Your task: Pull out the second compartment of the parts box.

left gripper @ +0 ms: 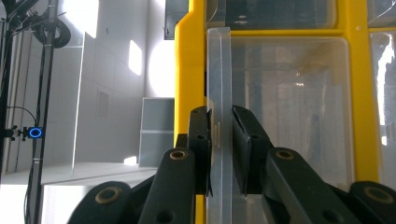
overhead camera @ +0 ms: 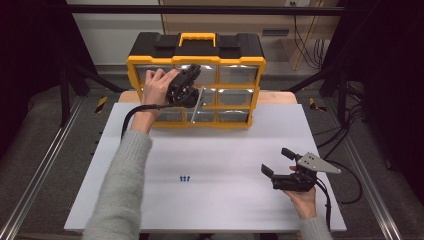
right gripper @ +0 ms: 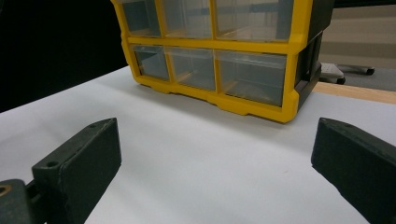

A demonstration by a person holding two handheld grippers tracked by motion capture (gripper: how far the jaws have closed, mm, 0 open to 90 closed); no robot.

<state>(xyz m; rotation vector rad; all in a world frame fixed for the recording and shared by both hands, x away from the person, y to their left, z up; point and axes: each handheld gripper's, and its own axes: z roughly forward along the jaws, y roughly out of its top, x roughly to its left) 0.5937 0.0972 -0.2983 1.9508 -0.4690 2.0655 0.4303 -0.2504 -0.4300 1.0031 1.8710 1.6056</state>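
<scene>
At the front of the yellow organizer [overhead camera: 196,65], which stood at the far edge of the white worktop [overhead camera: 210,200], the left gripper [overhead camera: 192,87] was raised to the middle row of clear drawers. Its fingers [left gripper: 201,140] were clenched on the front lip of 1 clear drawer [left gripper: 218,93], one black pad on each face of the thin plastic edge, and in the left gripper view that lip ran straight up between them beside the yellow frame. Seen from the high view, this drawer stood partly pulled out of the organizer's middle row, its front catching the light just right of the left hand [overhead camera: 159,86]. The organizer carried a black top with a yellow handle [overhead camera: 197,39] and showed 3 rows of 3 drawers. Well clear of the organizer, toward the near right corner of the worktop, the right gripper [overhead camera: 280,161] was held just above the surface in the right hand [overhead camera: 302,199], its fingers [right gripper: 79,163] released and spread wide with nothing between them, pointing toward the organizer's lower drawers. Some way in front of the organizer, near the middle of the worktop, lay a few small blue parts [overhead camera: 185,178], too small to identify.
</scene>
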